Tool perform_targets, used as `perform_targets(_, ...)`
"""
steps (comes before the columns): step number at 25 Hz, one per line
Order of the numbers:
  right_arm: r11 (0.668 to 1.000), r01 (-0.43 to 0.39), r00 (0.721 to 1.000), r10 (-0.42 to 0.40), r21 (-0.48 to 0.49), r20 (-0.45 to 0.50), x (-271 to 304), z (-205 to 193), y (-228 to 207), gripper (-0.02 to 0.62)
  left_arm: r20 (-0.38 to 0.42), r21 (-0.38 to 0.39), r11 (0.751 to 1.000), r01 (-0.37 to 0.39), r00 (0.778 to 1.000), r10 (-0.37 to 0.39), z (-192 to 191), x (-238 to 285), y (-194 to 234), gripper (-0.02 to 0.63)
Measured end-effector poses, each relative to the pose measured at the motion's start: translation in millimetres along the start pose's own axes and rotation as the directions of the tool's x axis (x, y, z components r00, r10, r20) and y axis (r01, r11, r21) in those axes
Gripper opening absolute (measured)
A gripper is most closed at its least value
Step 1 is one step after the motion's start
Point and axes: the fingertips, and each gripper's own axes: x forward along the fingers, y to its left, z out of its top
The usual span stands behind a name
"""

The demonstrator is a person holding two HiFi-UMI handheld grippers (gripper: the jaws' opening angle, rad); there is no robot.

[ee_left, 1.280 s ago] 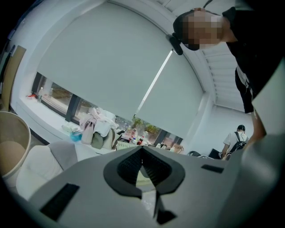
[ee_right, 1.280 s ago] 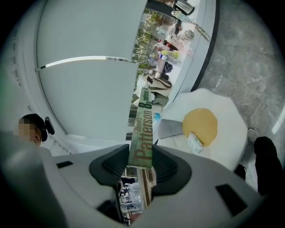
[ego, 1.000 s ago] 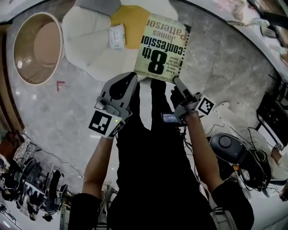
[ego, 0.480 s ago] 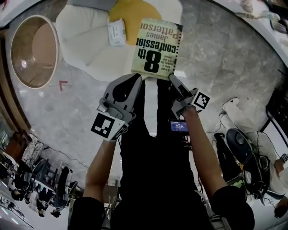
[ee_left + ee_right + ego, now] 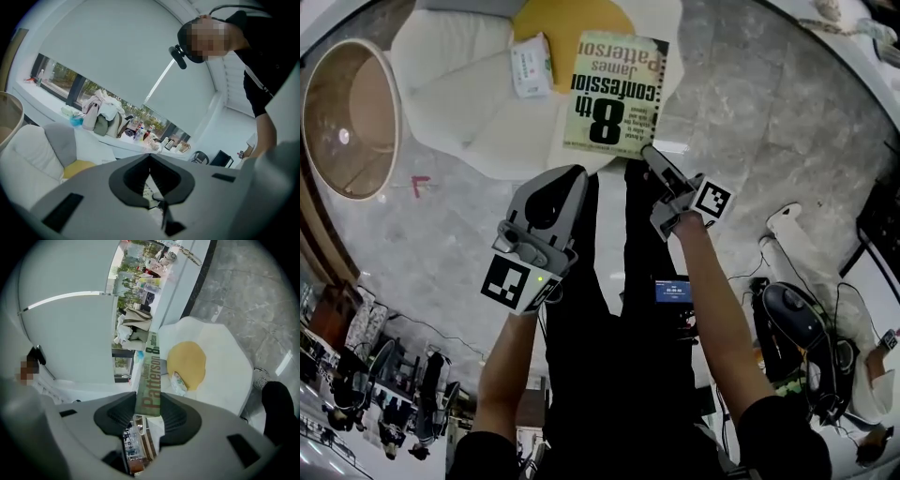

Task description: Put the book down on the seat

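Book (image 5: 614,94) is up over the white seat (image 5: 459,103), pinched at its near corner by your right gripper (image 5: 653,157); your left gripper (image 5: 578,172), jaws together w/ nothing in them, sits just below the book's near edge. Yellow cushion (image 5: 548,23) & small packet (image 5: 530,66) lie on the seat; the book hides part of the cushion, & the frame's top cuts off the seat's far end.

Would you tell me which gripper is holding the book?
The right gripper: its jaws clamp the book by the spine, while the left gripper has shut jaws.
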Motion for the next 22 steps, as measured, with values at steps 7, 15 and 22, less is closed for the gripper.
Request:
perform_targets(7,0.999,0.038,0.998,-0.038,-0.003,-0.040,-2.8,3.6,6.5,0.172,-0.001,-0.010,1.000,0.020,1.000,-0.020,17.5,0.0,-10.6,0.012)
perform_targets(15,0.999,0.039,0.997,-0.038,0.009,-0.063,-11.5,9.4,28.8,0.172,-0.005,-0.004,1.000,0.011,1.000,-0.011,46.3,-1.1,-32.1,0.012)
perform_targets(22,0.998,0.065,0.996,-0.063,0.021,-0.061,-12.6,5.5,38.7,0.172,-0.019,0.003,0.999,0.045,0.999,-0.045,64.8,-0.7,-44.9,0.012)
